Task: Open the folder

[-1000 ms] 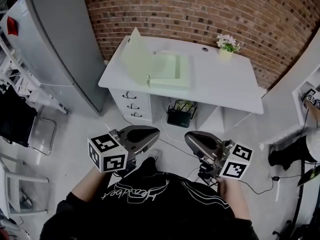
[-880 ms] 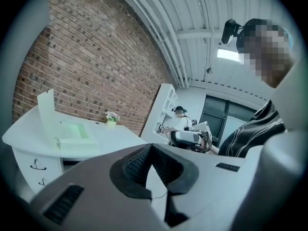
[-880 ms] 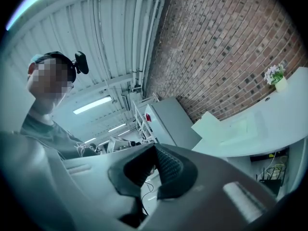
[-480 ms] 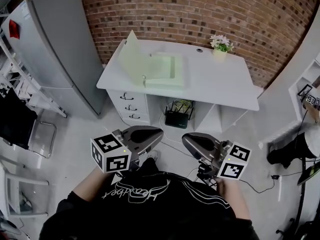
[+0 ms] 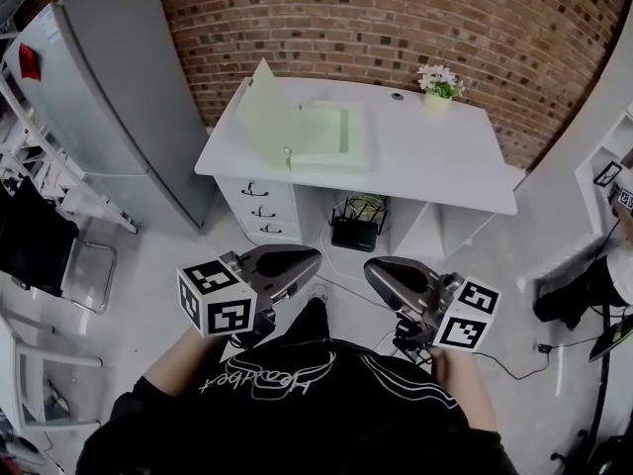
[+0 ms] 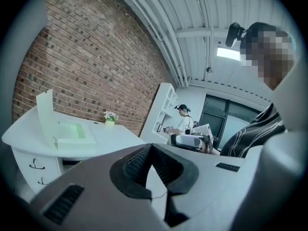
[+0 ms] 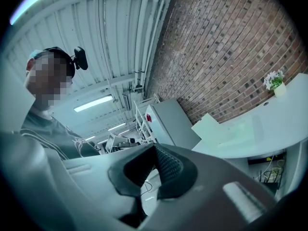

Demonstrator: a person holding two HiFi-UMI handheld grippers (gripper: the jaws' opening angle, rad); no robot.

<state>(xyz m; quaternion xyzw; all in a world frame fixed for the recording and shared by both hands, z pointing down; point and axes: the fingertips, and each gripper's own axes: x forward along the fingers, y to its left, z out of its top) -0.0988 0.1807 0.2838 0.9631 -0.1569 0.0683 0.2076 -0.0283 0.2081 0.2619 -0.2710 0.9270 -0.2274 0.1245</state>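
Note:
The pale green folder lies on the white desk, its cover standing upright at the left. It also shows far off in the left gripper view as the folder and in the right gripper view as the folder. I stand well back from the desk. My left gripper and right gripper hang close to my torso, side by side, both shut and holding nothing. In their own views the left gripper and the right gripper have their jaws meeting at the tip.
A small flower pot stands at the desk's back right. Drawers and a black box sit under the desk. A grey cabinet stands at the left, a chair below it. Another person stands by white shelves.
The desk has shifted slightly in the head view. Both grippers stay shut and close to my body.

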